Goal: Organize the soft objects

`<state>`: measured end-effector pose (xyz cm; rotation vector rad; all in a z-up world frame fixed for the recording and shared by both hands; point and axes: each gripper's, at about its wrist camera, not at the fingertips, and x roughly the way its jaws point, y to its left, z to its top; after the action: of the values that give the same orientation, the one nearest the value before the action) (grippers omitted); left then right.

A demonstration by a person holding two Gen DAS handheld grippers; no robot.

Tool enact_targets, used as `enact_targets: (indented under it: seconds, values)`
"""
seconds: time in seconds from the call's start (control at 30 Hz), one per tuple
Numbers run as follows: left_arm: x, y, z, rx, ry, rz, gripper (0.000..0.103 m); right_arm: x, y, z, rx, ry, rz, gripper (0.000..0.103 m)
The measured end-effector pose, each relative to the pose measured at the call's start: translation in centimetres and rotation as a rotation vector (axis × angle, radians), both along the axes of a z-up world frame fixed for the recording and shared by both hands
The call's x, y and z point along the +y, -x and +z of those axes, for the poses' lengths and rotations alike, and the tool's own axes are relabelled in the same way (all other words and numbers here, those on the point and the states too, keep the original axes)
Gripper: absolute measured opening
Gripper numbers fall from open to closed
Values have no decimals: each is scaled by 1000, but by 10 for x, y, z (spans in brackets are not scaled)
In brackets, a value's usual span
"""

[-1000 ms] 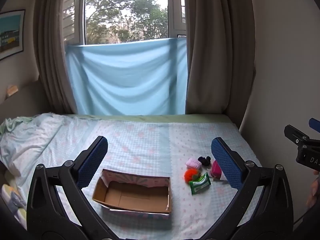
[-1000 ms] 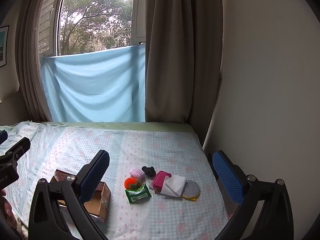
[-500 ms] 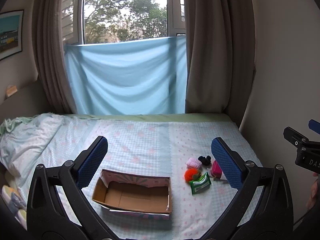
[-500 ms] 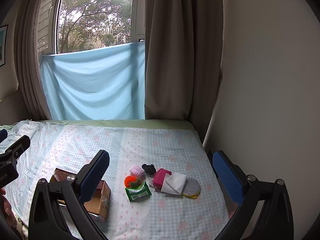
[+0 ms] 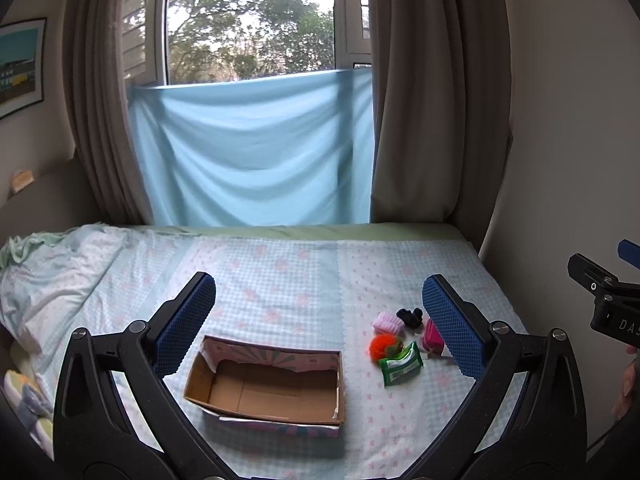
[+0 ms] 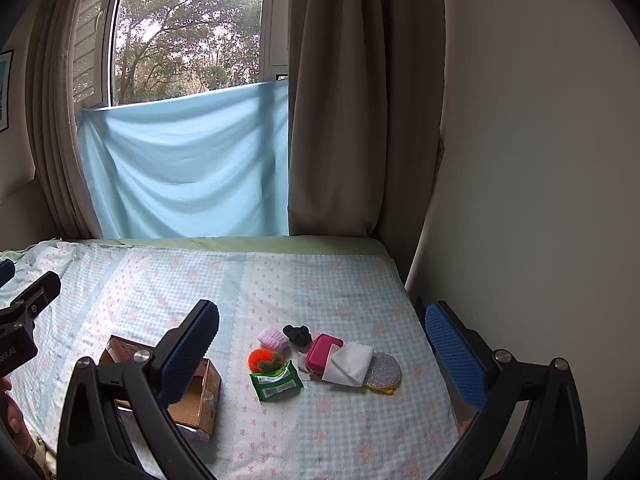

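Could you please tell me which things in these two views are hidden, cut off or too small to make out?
- Box: in the right wrist view, the right claw's left finger covers most of it; its inside is unseen.
- Pink pouch: in the left wrist view, the left claw's right finger hides half.
- Green packet: its print is too small to read.
- Glitter disc: partly under the white cloth.
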<state>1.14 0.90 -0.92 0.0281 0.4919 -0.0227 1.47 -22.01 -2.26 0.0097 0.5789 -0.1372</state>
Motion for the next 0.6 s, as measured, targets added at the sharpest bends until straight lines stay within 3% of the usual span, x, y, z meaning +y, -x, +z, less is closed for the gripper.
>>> enact_targets:
  seconds: [0.4, 0.6]
  values:
    - [-2, 4, -2, -8, -10, -11, 102, -1, 2, -3, 5, -10, -11, 103]
    - [-2, 7, 0, -24, 21, -19, 102, -2, 2, -2, 4, -11, -11, 103]
